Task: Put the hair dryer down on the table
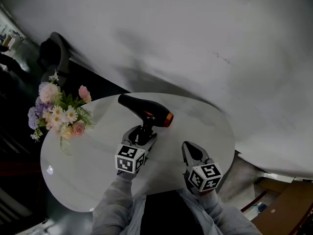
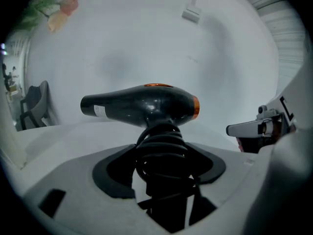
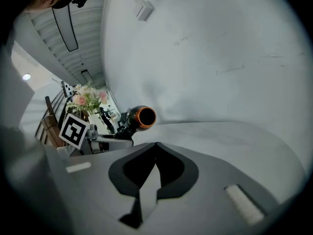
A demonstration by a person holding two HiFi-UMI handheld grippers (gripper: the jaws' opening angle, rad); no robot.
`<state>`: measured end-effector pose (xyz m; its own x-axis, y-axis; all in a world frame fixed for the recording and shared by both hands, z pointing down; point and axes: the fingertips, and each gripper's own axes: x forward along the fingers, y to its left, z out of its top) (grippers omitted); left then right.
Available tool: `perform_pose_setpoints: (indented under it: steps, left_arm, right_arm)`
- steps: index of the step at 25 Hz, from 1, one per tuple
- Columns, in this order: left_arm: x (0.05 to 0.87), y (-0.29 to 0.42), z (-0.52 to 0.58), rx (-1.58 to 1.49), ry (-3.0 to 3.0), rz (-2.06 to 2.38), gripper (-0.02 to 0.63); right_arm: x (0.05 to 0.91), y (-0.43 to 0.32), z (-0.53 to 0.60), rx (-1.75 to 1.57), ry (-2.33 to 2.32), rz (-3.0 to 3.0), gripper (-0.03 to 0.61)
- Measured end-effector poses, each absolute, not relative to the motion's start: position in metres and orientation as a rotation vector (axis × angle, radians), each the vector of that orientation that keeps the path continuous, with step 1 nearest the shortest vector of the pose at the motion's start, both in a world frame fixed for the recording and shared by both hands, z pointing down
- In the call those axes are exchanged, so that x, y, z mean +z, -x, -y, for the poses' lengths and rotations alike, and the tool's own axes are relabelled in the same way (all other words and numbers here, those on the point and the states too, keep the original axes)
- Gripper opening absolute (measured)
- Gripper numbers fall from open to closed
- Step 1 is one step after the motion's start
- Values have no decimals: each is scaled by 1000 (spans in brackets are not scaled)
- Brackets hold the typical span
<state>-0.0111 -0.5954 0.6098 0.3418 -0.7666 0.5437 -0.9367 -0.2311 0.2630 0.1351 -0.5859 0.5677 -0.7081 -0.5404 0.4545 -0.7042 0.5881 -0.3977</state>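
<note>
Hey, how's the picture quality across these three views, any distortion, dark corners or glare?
Head view: dim and soft, with a diffuse shadow beyond the table. Left gripper view: strong fisheye bending, black corners, small sheen on the hair dryer. Right gripper view: same fisheye and vignette; the flowers are tiny and blurry.

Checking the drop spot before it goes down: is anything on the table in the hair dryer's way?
Nothing visible. The left gripper holds the hair dryer by its cord-wrapped handle over bare table; the flowers stand at the table's left edge, and the shut right gripper sits off to the right.
</note>
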Motion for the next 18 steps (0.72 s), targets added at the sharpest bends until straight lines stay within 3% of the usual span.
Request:
perform_pose_setpoints:
  steps: [18]
  left_arm:
    - [669,24,646,593,-1982,1404,308]
  right_arm:
    - [606,-111,614,909,-940,2476,9]
